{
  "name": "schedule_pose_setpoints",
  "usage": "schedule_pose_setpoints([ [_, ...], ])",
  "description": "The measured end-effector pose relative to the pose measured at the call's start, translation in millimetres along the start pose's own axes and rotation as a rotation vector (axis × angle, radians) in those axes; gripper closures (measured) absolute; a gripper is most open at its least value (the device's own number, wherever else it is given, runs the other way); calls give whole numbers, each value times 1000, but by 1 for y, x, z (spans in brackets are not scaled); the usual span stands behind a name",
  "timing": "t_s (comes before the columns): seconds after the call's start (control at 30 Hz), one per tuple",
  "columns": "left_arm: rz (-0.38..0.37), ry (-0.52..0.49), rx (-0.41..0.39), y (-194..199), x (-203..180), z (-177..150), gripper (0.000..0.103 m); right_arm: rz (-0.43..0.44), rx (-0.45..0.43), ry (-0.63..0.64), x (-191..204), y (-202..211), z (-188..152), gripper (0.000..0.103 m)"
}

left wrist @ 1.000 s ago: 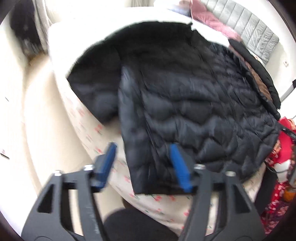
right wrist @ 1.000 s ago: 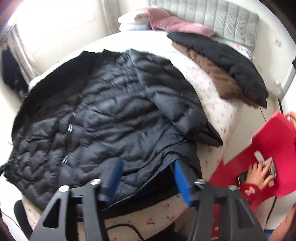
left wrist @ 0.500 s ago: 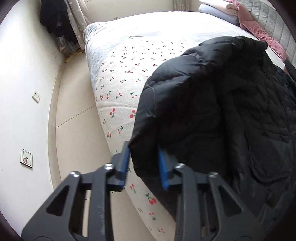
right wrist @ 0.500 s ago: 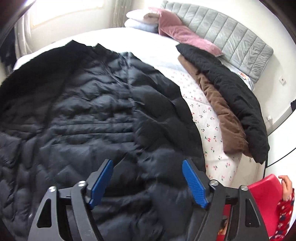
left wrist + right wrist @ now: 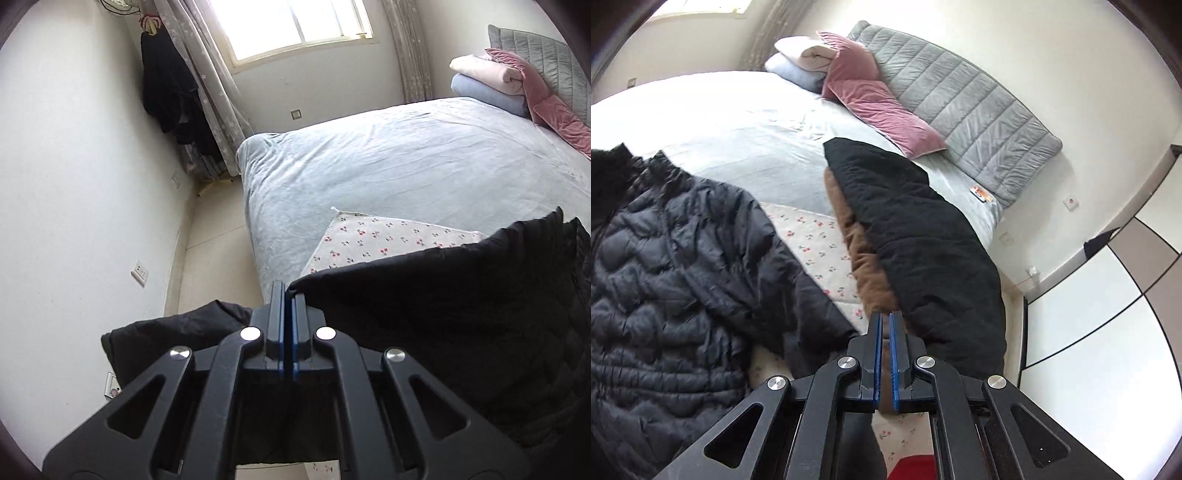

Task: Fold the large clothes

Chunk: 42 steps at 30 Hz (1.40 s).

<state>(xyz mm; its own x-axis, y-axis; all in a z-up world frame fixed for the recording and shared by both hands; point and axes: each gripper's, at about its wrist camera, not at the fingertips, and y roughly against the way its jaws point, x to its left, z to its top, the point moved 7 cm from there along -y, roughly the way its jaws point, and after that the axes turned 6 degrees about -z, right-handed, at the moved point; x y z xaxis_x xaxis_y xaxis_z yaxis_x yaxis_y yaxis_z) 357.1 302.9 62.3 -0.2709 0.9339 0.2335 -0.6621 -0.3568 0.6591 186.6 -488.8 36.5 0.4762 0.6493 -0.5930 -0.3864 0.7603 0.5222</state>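
A black quilted puffer jacket point(image 5: 665, 266) lies spread on the bed point(image 5: 388, 158). In the left wrist view its edge point(image 5: 461, 306) is lifted off the bed. My left gripper point(image 5: 289, 291) is shut on that jacket edge at the bed's near side. My right gripper point(image 5: 885, 317) has its jaws nearly closed with a thin gap; I cannot see fabric between the tips. It sits at the jacket's right sleeve point(image 5: 812, 314), beside the bed's right edge.
A black coat point(image 5: 916, 236) over a brown coat point(image 5: 864, 258) lies on the bed's right side. Pink pillows point(image 5: 879, 103) and a grey headboard point(image 5: 960, 103) are at the far end. Dark clothes point(image 5: 166, 85) hang by the window. A cherry-print sheet point(image 5: 376, 240) shows beside the jacket.
My left gripper closed on the jacket's edge and lifted it. My right gripper went from wide open above the jacket to nearly closed at the right sleeve.
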Motion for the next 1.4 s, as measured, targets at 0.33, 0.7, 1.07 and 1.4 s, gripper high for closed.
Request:
schedule_pose_setpoints([
  [0.33,63,49,139,-85,-12,-18,52,13,34,-88,1,-23,37,53],
  [0.7,-231,246,109,-118,77,-91,18,578,-23,144,286,55,91,35],
  [1.07,-760,752,245,-237,106,-203,21,813,58,102,479,40,157,35],
  [1.4,-598,670,-31,-187,100,-127,99,858,136,-92,514,-21,184,100],
])
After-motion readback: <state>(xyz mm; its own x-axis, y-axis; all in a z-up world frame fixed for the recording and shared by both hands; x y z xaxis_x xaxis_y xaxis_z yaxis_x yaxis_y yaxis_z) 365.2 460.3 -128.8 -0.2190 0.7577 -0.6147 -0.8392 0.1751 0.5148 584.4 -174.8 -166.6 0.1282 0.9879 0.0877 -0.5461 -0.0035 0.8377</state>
